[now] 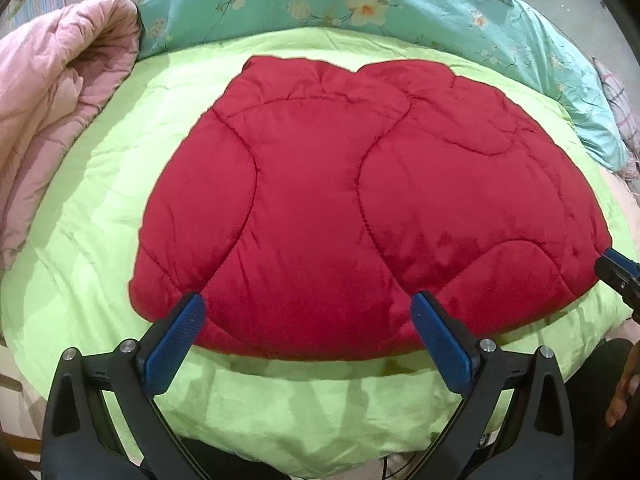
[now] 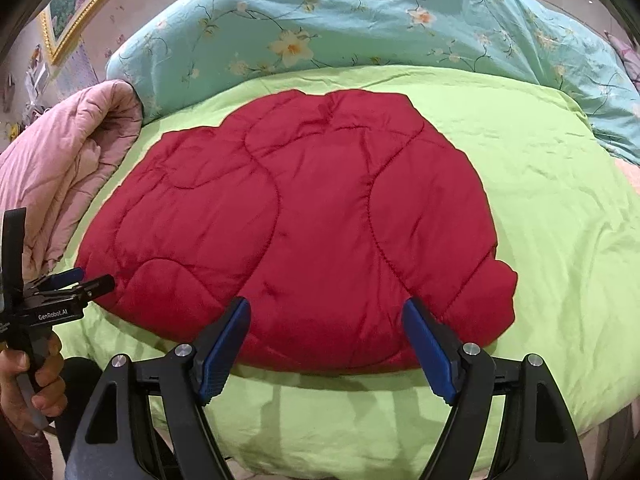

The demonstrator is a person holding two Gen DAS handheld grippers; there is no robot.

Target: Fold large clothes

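Red quilted garment (image 1: 360, 208) flat on green bedcover (image 1: 100, 208); my left gripper (image 1: 308, 312) and right gripper (image 2: 326, 316) spread wide, seemingly empty.

Bed (image 1: 280, 412) spread with a lime-green cover, wrinkled toward the near edge. Lying flat at its middle, a red quilted garment (image 1: 360, 216) with curved stitching, folded into a rounded shape. Heaped at the left side, a pink quilt (image 1: 52, 112), its rolled edge touching the green cover. Across the far end, a turquoise flowered duvet (image 1: 360, 4), overlapping the cover's far edge.
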